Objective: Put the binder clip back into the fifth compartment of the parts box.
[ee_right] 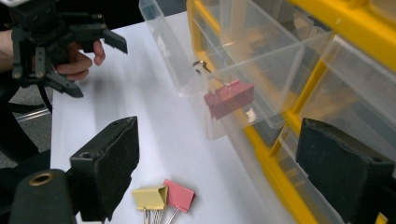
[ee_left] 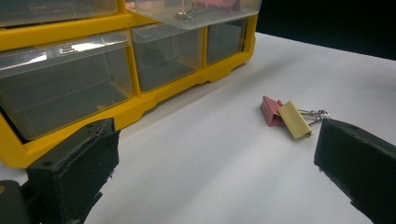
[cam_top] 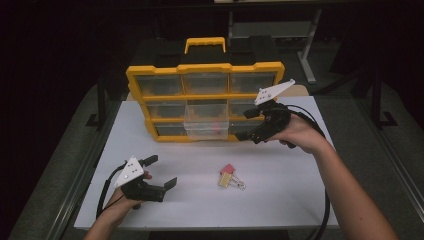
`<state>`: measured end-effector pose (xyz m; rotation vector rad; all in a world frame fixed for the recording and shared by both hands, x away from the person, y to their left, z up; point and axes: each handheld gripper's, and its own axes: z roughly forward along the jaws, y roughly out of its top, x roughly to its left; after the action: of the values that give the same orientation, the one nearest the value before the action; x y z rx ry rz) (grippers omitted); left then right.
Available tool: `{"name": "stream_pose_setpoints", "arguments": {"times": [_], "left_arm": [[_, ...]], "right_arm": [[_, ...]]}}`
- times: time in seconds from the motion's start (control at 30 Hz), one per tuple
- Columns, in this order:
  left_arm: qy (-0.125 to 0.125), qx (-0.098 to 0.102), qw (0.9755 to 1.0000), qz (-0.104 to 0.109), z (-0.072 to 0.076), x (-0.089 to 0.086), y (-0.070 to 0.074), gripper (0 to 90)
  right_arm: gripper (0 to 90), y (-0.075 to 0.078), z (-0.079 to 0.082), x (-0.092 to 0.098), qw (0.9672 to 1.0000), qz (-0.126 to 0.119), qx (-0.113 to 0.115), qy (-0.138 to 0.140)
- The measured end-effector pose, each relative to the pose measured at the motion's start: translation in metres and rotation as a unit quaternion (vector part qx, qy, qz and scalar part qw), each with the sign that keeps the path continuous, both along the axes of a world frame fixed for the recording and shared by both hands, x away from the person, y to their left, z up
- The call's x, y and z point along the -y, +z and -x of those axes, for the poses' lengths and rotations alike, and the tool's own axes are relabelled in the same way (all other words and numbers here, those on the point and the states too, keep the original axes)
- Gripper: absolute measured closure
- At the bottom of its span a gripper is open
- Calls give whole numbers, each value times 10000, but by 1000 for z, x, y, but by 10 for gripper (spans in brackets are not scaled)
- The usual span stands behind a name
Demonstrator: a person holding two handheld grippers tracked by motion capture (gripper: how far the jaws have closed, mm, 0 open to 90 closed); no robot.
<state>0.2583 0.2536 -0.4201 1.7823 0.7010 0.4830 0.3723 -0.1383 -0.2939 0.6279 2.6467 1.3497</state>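
High view: the left gripper (cam_top: 160,171) rests low on the white table (cam_top: 280,200), jaws wide and empty. Beyond it a yellow binder clip (cam_top: 225,180) and a pink binder clip (cam_top: 228,169) lie touching. Farther off, the right gripper (cam_top: 248,124) hovers wide and empty beside the pulled-out clear drawer (cam_top: 206,129) of the yellow organizer (cam_top: 205,67), where a red binder clip (ee_right: 229,98) sits.

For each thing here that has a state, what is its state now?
Middle drawer: pulled out, a pink clip inside.
Other drawers: pushed in.
Pink and yellow binder clips: lying on the table, touching, not held.
Left gripper: open, empty.
Right gripper: open, empty.
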Motion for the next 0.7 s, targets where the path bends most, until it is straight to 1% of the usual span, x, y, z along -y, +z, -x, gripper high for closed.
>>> {"name": "stream_pose_setpoints", "arguments": {"times": [0.07,0.2,0.23,0.27,0.3,0.37,0.43,0.5,0.63,0.7], "left_arm": [[5,16,10000,20,0,-1,1,0],[32,32,10000,30,2,-5,2,0],[41,48,10000,15,2,-7,2,0],[51,54,10000,49,3,-8,3,0],[78,35,10000,51,3,-10,3,0],[102,62,9999,40,4,-13,2,0],[140,14,9999,40,5,-16,0,0],[123,39,9999,30,6,-17,-2,0],[124,15,9999,42,8,-17,-3,0],[105,18,9999,17,8,-16,-4,0]], "right_arm": [[129,-3,3,1,10000,-13,64,10],[128,-9,8,2,9999,-23,107,-25],[128,-11,10,2,9999,-39,88,-34],[128,-13,10,2,9999,-43,102,-20],[128,-15,12,1,10000,-23,88,-20],[128,-19,14,1,10000,10,75,-30],[128,-22,15,0,10000,-5,51,-35],[126,-26,17,0,10000,-59,13,-60],[126,-34,19,1,9999,-124,-36,-98],[126,-38,20,2,9999,-100,-36,-105]]}}
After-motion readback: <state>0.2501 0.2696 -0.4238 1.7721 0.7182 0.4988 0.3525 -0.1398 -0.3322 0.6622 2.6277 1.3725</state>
